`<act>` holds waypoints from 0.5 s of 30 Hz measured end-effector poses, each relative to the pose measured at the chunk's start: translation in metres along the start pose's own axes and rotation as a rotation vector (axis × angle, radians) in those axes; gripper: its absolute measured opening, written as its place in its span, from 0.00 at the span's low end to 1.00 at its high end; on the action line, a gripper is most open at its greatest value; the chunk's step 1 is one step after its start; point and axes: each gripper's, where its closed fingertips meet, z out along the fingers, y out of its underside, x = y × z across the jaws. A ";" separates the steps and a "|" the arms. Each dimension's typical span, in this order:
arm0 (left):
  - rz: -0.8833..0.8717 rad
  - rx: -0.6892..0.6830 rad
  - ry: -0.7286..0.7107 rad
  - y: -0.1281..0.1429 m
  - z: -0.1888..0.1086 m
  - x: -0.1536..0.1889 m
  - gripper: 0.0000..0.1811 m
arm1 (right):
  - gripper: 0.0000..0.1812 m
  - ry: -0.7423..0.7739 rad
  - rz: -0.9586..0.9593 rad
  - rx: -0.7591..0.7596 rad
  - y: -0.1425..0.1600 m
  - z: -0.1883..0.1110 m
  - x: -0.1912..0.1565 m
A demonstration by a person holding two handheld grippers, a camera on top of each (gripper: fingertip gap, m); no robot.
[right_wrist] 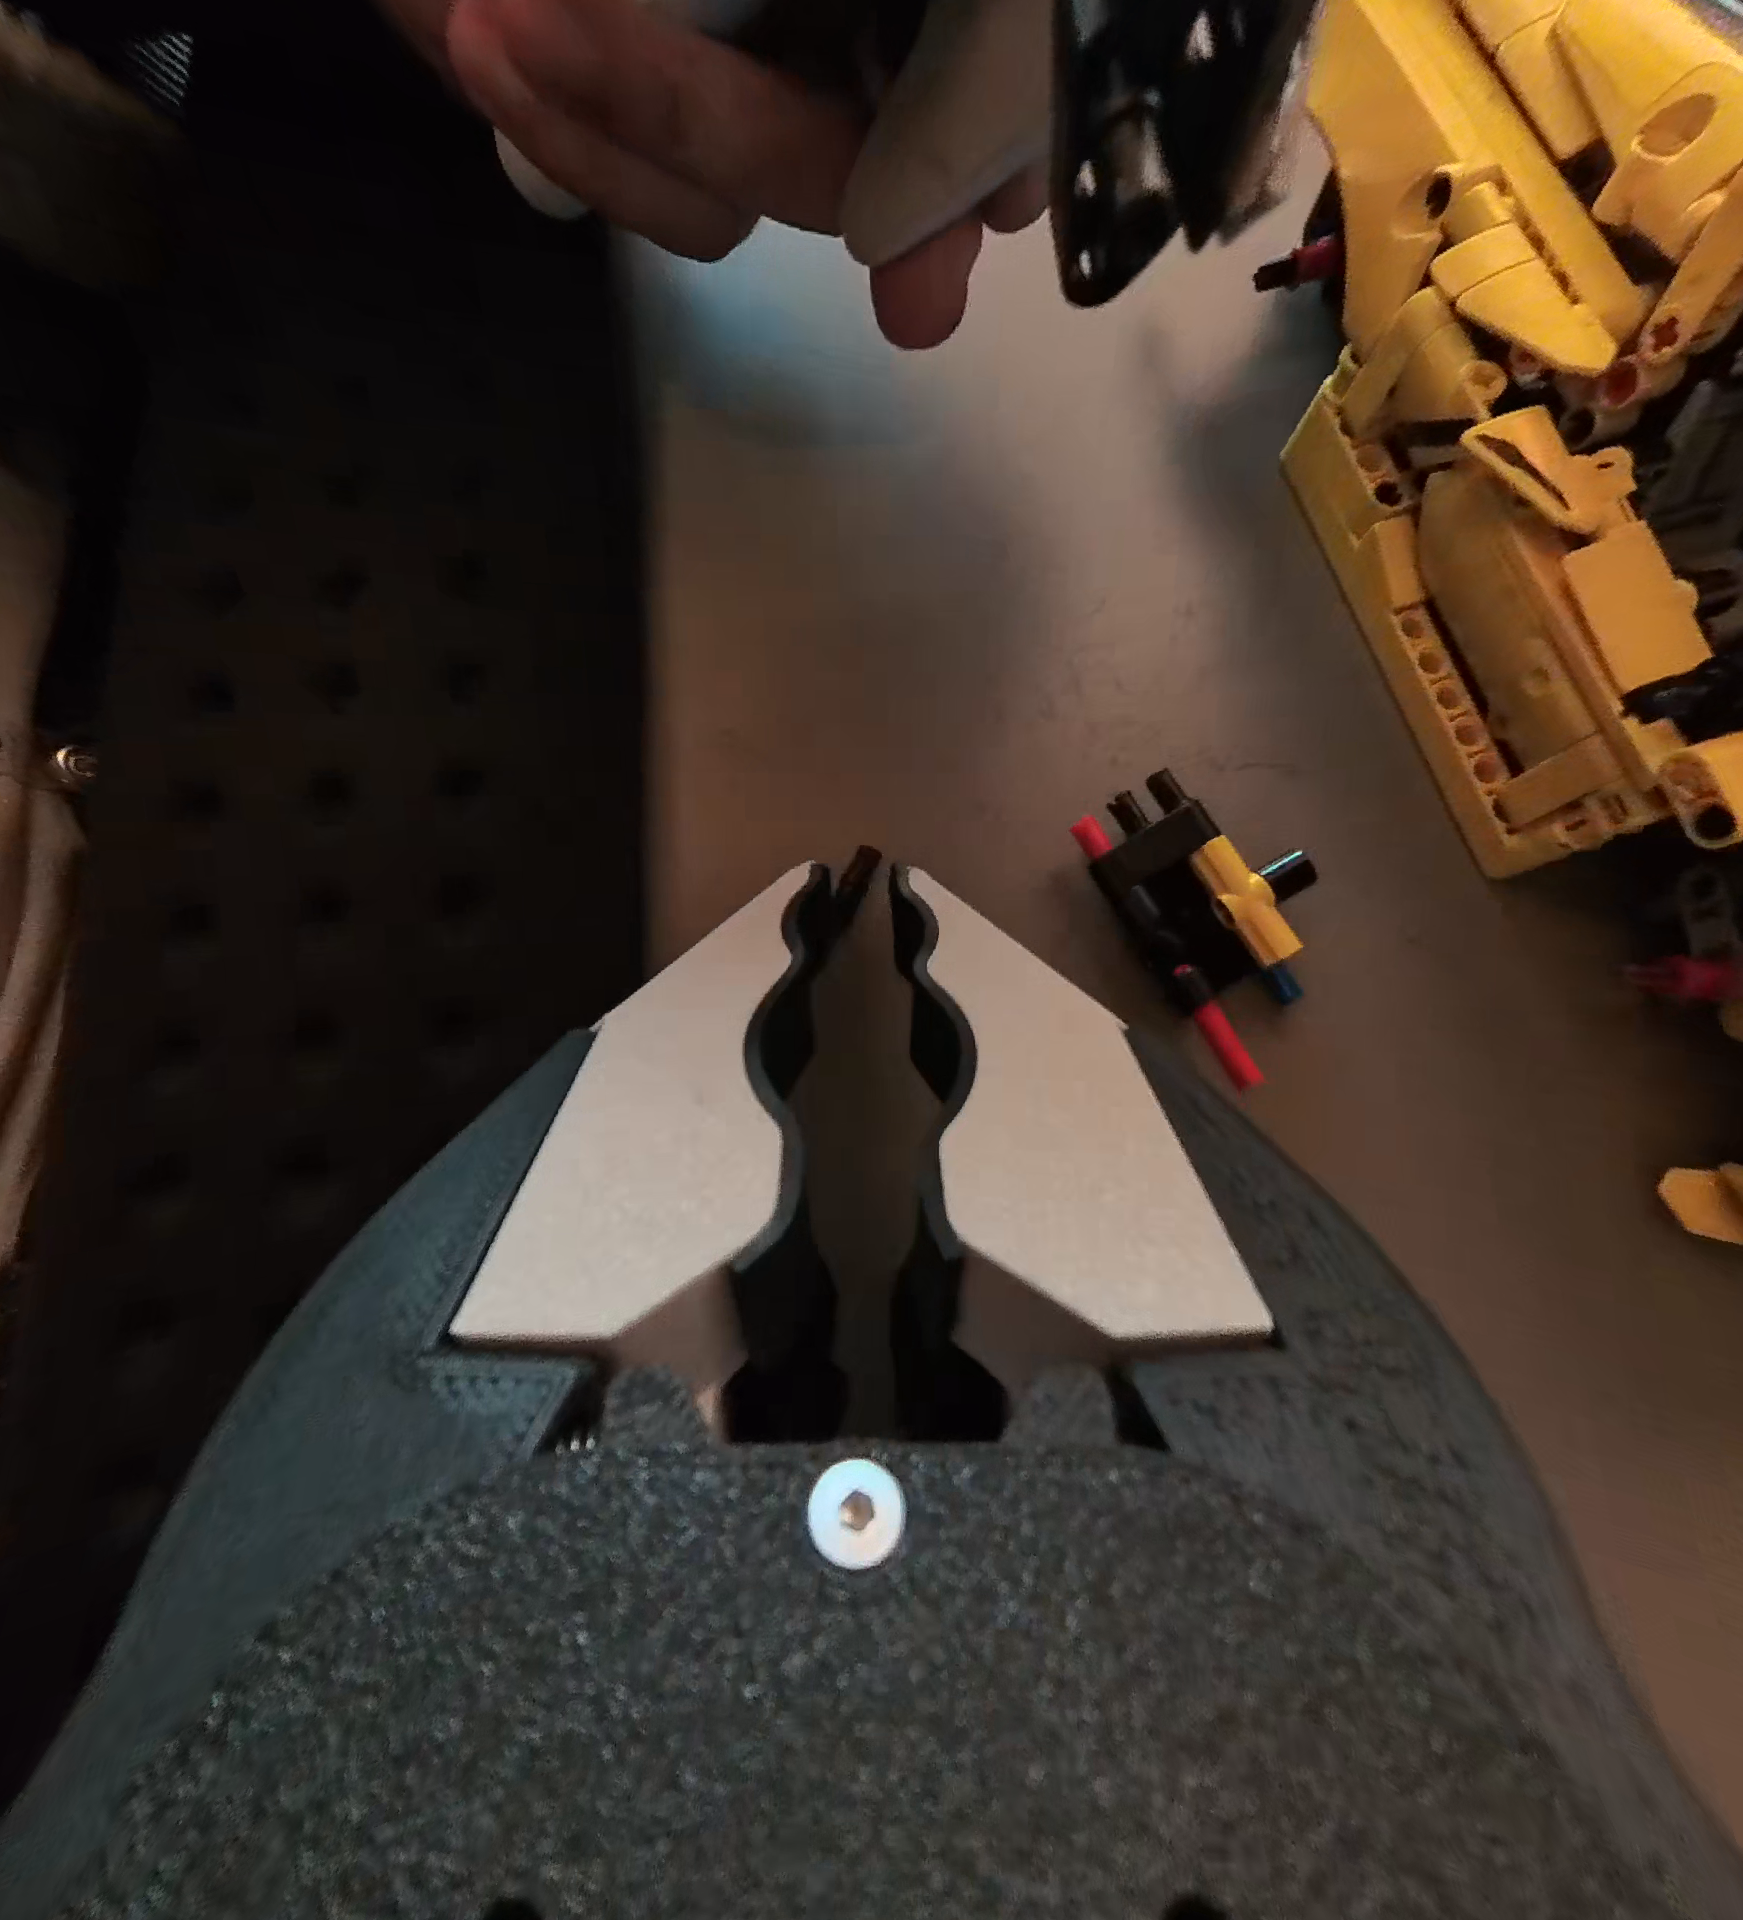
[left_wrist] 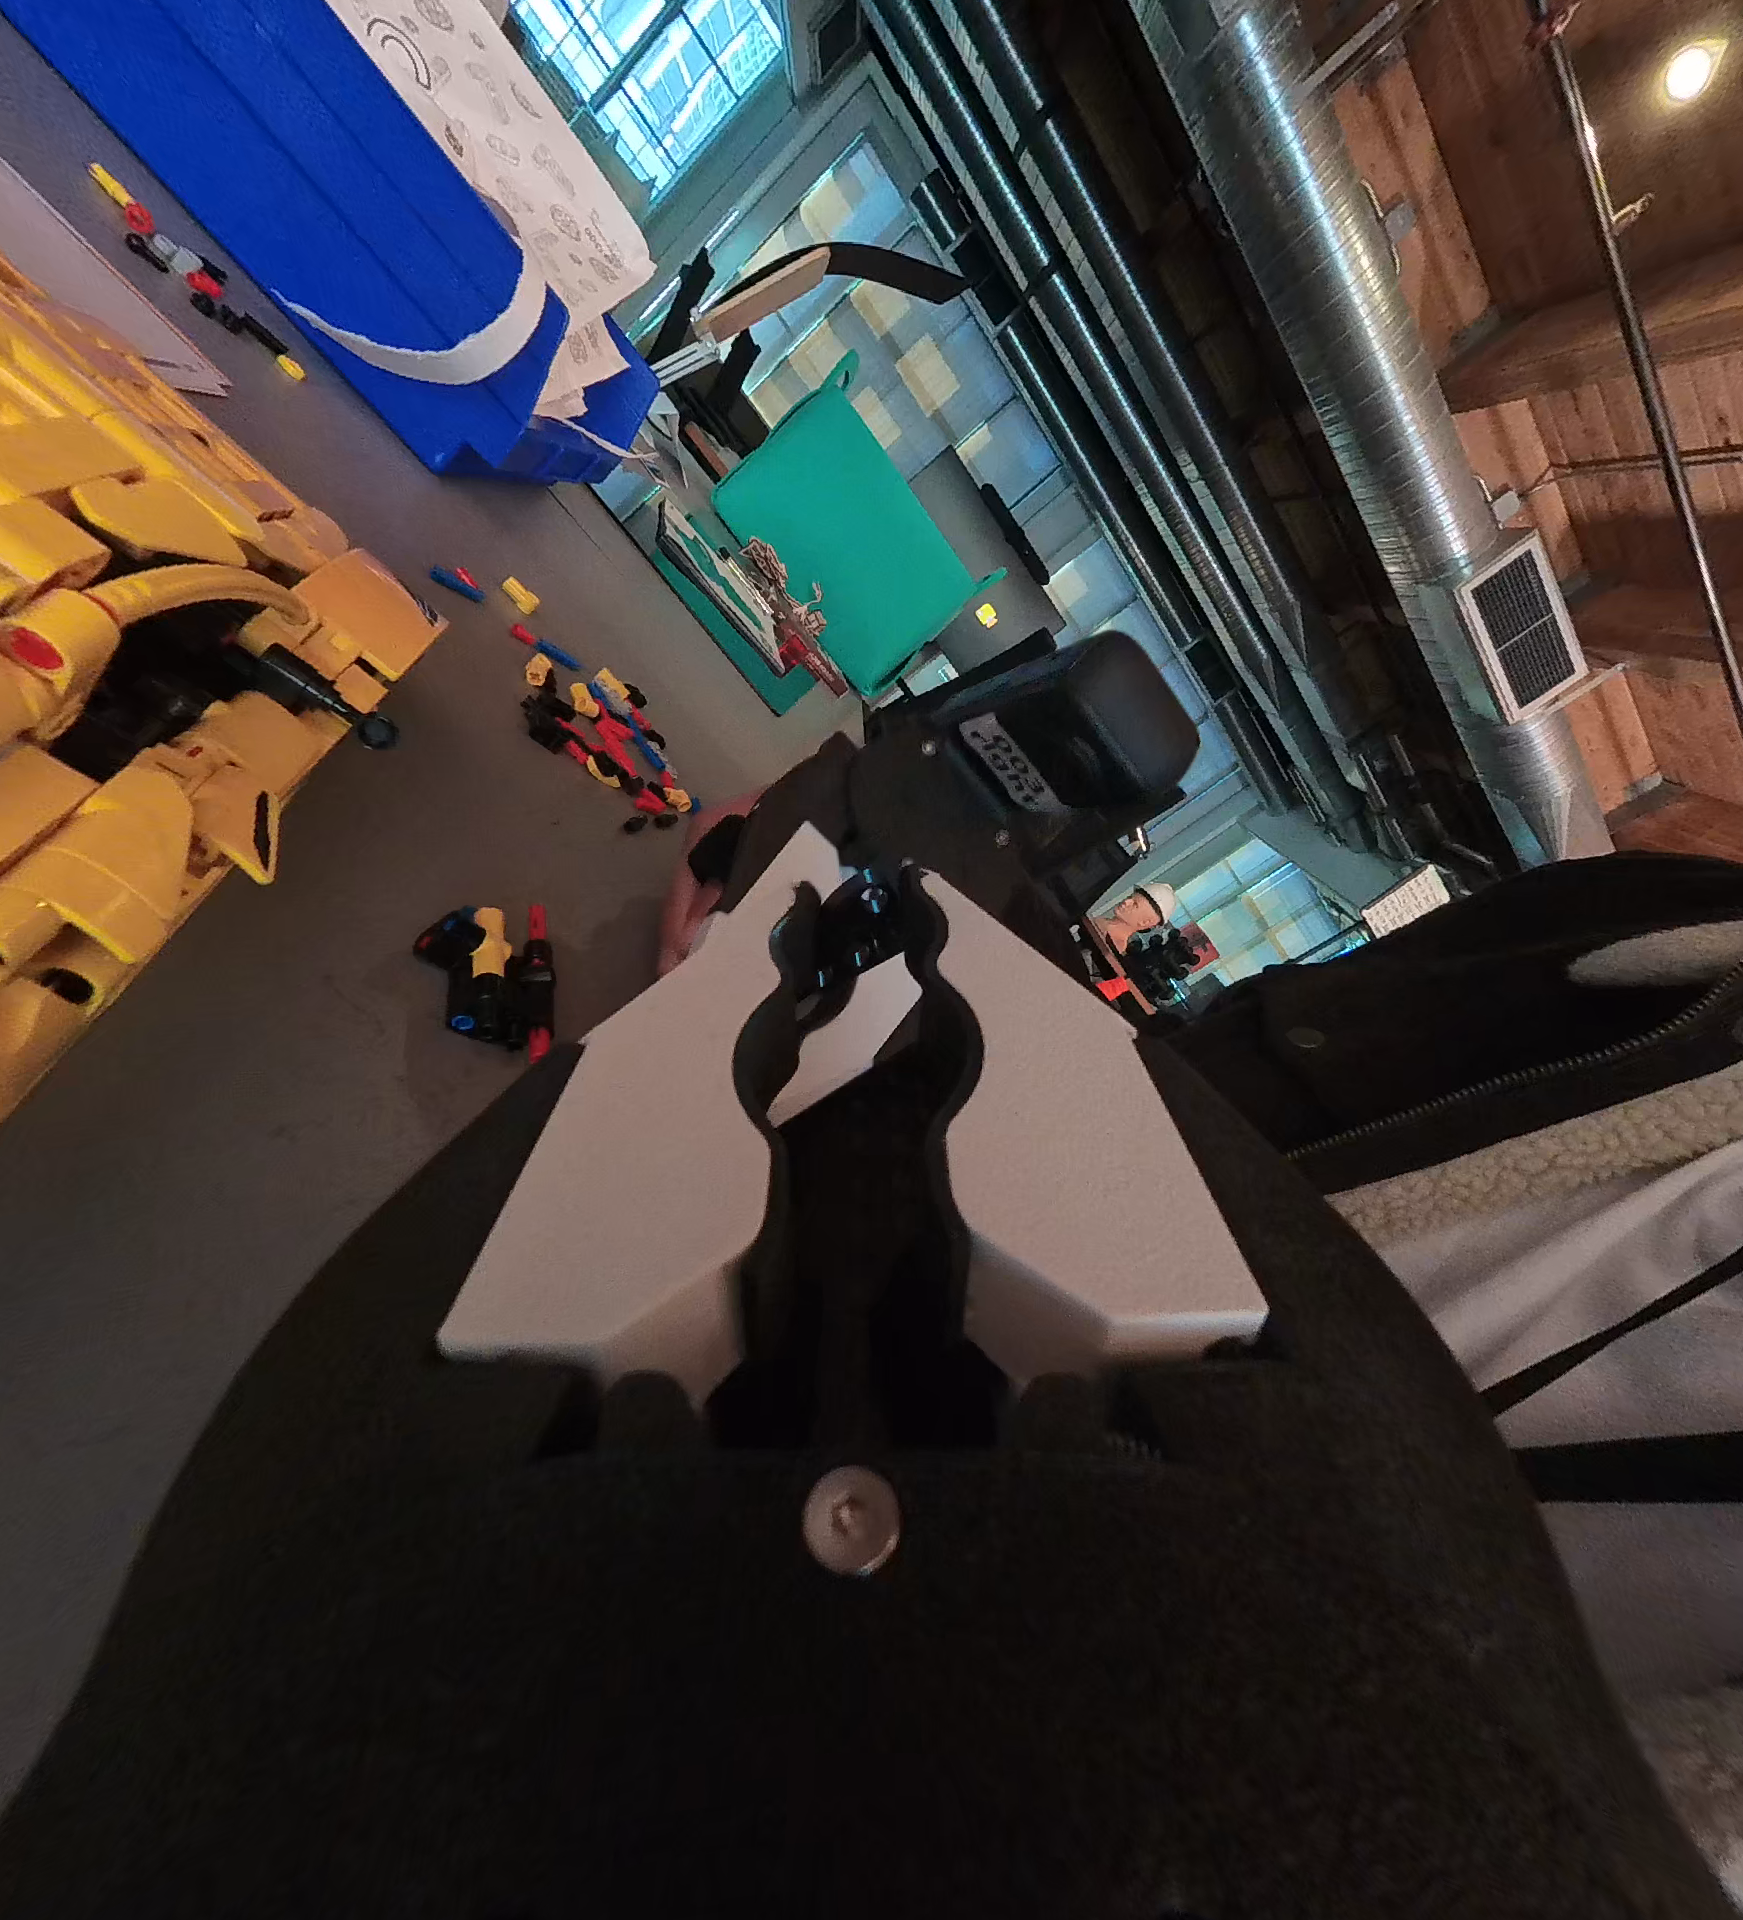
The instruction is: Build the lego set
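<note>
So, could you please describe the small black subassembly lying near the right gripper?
The small black subassembly lies flat on the grey table, apart from the right gripper and the yellow model. It looks like plastic: a black body, a yellow connector, red axles, black pins, a blue pin end. Nothing grips it.

The yellow model (left_wrist: 67, 675) is running off the left edge of the left wrist view and off the right edge of the right wrist view. A small black part (left_wrist: 851, 930) is sitting between the left fingers (left_wrist: 934, 925), its shape too dark to tell. The other gripper (right_wrist: 1147, 135) and the hand (right_wrist: 669, 135) holding it are blurring and getting cut by the top edge.
</note>
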 end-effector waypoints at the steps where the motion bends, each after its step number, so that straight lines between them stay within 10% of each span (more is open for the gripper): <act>1: -0.002 0.000 -0.002 0.000 0.000 -0.001 0.09 | 0.06 0.000 0.002 0.013 -0.002 -0.002 0.000; 8: -0.063 0.020 0.050 -0.003 -0.002 0.003 0.09 | 0.13 0.151 0.054 0.467 -0.083 -0.057 0.020; 15: -0.108 -0.007 0.120 0.002 0.001 0.011 0.09 | 0.06 0.145 -0.008 0.503 -0.094 -0.056 0.014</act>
